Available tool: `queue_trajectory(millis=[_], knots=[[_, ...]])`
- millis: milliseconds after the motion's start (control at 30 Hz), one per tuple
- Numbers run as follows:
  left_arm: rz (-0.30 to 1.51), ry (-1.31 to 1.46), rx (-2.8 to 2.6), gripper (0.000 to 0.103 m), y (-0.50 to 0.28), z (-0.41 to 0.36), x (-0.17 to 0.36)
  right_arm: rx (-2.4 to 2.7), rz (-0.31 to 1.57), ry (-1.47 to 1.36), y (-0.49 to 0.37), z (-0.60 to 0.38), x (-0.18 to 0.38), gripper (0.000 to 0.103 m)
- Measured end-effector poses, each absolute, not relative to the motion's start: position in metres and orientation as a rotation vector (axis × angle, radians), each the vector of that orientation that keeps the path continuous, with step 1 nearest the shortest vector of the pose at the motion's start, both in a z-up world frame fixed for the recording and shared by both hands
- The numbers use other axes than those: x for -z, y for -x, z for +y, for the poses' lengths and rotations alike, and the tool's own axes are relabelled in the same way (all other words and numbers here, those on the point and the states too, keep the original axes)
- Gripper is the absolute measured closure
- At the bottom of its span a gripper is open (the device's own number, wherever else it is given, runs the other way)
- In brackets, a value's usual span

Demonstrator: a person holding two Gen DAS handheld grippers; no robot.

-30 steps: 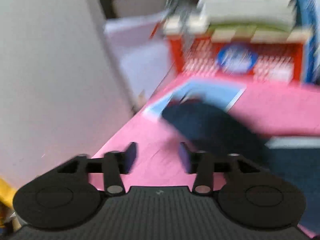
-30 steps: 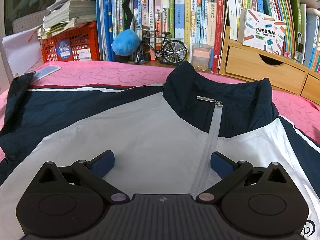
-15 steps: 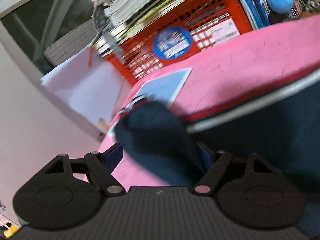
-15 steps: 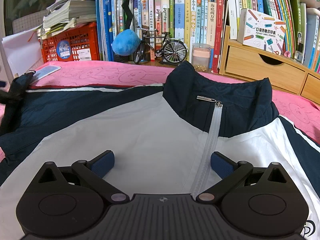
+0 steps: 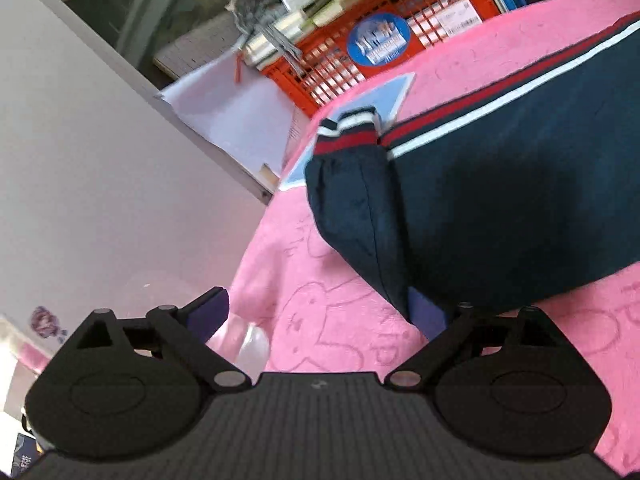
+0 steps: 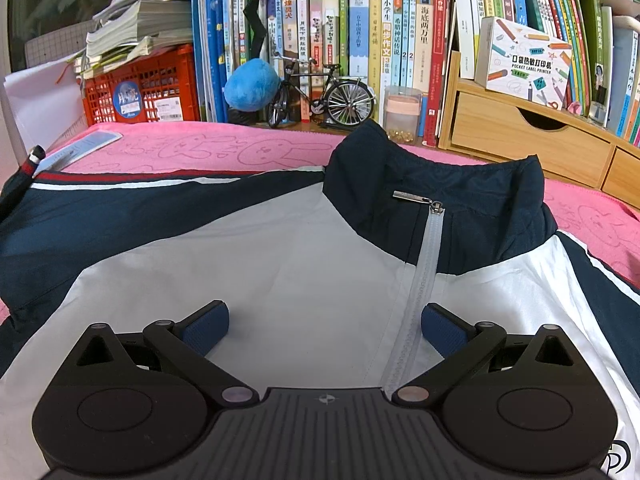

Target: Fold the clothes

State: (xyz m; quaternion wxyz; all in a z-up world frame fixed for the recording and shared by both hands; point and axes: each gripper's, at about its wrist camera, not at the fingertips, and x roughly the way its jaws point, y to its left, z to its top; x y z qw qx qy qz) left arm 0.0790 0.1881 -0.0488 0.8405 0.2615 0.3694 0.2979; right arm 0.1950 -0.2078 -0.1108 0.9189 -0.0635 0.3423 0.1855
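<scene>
The navy-and-white zip jacket [image 6: 280,264] is spread face up on the pink bunny-print cover [image 6: 192,148], collar toward the bookshelf [image 6: 360,20], zip closed. All places below are given rel. to the jacket.

At its left end, the sleeve [image 5: 352,208] is seen doubled back, the red/white/navy striped cuff [image 5: 348,132] lying at the jacket's upper edge near a light-blue booklet [image 5: 384,96] and in front of the red crate [image 5: 360,56]. The left gripper [image 5: 320,316] is placed just below that sleeve fold; its jaws are opening wide and no cloth is pinched between them. The right-hand pad [image 5: 424,312] sits at the sleeve's lower edge; whether it touches the fabric can't be told, as that edge is in shadow.

The right gripper [image 6: 324,328] hangs over the white chest panel, jaws spread, nothing held, with the zip tape [image 6: 424,272] running just inside its right pad.

Step in hand, as judged: sleeve fold-in on the left side, w/ a re-grip due. To be done well:
- cuff or sleeve edge taken as a thin pinch, one layer only;
- sleeve laid flat across the white panel, parallel to the zip;
- chest pinned by the right gripper so the body isn't dragged;
- bunching at the shoulder smoothed before release.
</scene>
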Motion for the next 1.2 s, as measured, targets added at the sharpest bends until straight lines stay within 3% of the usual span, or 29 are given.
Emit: queue_trajectory(millis=[167, 267, 467, 533, 567, 600, 700, 867, 1067, 1133, 1167, 1200], knots=[[0.641, -0.518, -0.643, 0.006, -0.065, 0.175, 0.016, -0.381, 0.704, 0.13, -0.195, -0.208, 0.111, 0.0], [0.612, -0.546, -0.646, 0.0, -0.076, 0.167, 0.0, -0.382, 0.704, 0.13, -0.195, -0.208, 0.11, 0.0], [0.626, -0.636, -0.761, 0.002, -0.157, 0.186, 0.023, -0.381, 0.703, 0.132, -0.194, -0.208, 0.11, 0.0], [0.715, -0.57, -0.806, 0.026, -0.183, 0.212, 0.04, -0.38, 0.703, 0.132, -0.195, -0.208, 0.11, 0.0], [0.761, -0.494, -0.805, 0.073, -0.191, 0.226, 0.044, -0.38, 0.703, 0.132, -0.195, -0.208, 0.11, 0.0], [0.803, -0.41, -0.804, 0.101, -0.198, 0.24, 0.048, -0.38, 0.703, 0.132, -0.195, -0.208, 0.11, 0.0], [0.737, -0.21, -0.777, 0.102, -0.192, 0.257, 0.026, -0.38, 0.704, 0.13, -0.194, -0.208, 0.11, 0.0], [0.372, -0.311, -0.775, 0.102, -0.154, 0.239, -0.038, -0.38, 0.703, 0.131, -0.194, -0.207, 0.11, 0.0], [0.491, -0.275, -0.921, 0.094, -0.139, 0.269, -0.028, -0.379, 0.702, 0.134, -0.193, -0.206, 0.11, 0.0], [0.513, -0.219, -0.826, 0.086, -0.136, 0.27, -0.018, -0.379, 0.701, 0.136, -0.193, -0.206, 0.11, 0.0], [0.517, -0.202, -0.768, 0.07, -0.137, 0.264, -0.016, -0.379, 0.701, 0.136, -0.194, -0.207, 0.11, 0.0], [0.526, -0.191, -0.716, 0.044, -0.14, 0.259, -0.013, -0.379, 0.7, 0.136, -0.194, -0.207, 0.11, 0.0]])
